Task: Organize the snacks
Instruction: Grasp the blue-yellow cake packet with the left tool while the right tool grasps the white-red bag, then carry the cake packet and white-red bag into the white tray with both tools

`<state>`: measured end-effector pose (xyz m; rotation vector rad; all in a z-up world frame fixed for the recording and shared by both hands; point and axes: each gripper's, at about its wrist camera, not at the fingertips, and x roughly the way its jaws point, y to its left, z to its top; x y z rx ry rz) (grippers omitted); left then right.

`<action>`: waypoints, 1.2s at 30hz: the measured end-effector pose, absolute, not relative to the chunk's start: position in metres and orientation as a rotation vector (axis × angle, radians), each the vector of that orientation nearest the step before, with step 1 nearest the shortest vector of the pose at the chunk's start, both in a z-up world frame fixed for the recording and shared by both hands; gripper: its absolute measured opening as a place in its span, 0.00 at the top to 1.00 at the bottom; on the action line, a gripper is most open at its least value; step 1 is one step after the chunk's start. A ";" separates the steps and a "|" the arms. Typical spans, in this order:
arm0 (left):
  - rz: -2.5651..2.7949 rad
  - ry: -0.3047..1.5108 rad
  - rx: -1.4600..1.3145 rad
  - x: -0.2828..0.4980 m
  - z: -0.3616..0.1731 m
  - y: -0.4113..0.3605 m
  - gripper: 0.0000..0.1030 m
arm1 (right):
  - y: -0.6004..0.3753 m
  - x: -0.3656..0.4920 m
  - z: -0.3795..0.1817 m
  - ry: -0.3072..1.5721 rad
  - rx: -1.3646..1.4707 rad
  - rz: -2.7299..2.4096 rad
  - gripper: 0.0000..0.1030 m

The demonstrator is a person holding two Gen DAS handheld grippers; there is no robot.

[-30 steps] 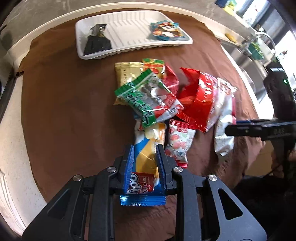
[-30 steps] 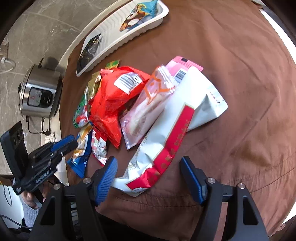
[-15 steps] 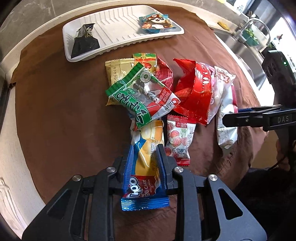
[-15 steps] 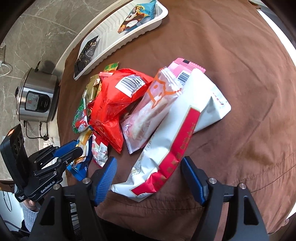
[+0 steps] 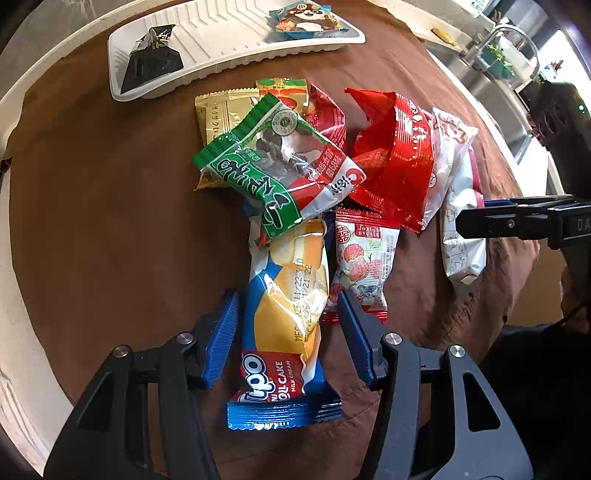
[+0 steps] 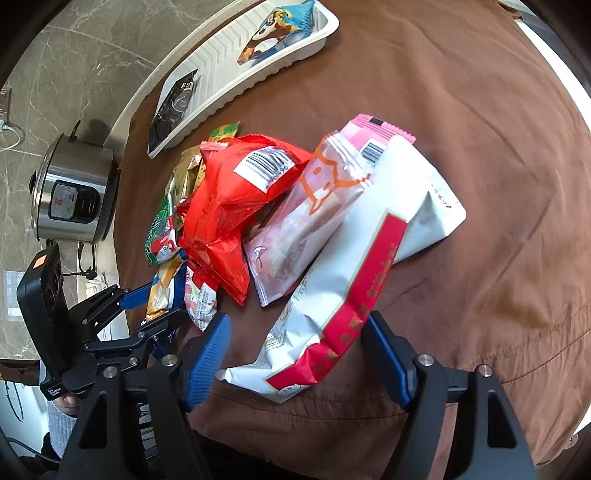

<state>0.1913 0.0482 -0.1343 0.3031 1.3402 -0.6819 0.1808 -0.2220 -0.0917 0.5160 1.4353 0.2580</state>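
A pile of snack packets lies on the brown cloth (image 5: pixel 110 221). My left gripper (image 5: pixel 288 332) is open, its blue pads on either side of a blue and yellow roll-cake packet (image 5: pixel 291 314) that lies on the cloth. A green and red packet (image 5: pixel 273 173) rests over the far end of the roll cake. My right gripper (image 6: pixel 295 354) is open around the near end of a long white and red bag (image 6: pixel 354 280). A white tray (image 5: pixel 229 48) at the far edge holds a black packet (image 5: pixel 151 59) and a panda packet (image 5: pixel 306 18).
A small red fruit packet (image 5: pixel 362 266), a big red bag (image 5: pixel 395 155), a gold packet (image 5: pixel 218 118) and a pale pink packet (image 6: pixel 314 218) lie in the pile. A steel rice cooker (image 6: pixel 70 192) stands off the cloth's left side. A sink (image 5: pixel 491 55) is at the far right.
My left gripper's jaws have opened and let go of the roll-cake packet, which now lies between the pads. My right gripper stays open over the white bag.
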 end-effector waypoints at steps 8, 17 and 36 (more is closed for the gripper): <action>-0.688 1.355 0.155 0.206 -0.137 0.064 0.69 | -0.221 0.180 -0.091 1.415 0.478 0.243 0.39; -0.682 1.376 0.057 0.211 -0.138 0.085 0.73 | -0.233 0.177 -0.097 1.416 0.549 0.288 0.78; -0.725 1.367 -0.118 0.194 -0.088 0.114 0.74 | -0.285 0.169 -0.060 1.342 0.643 0.300 0.80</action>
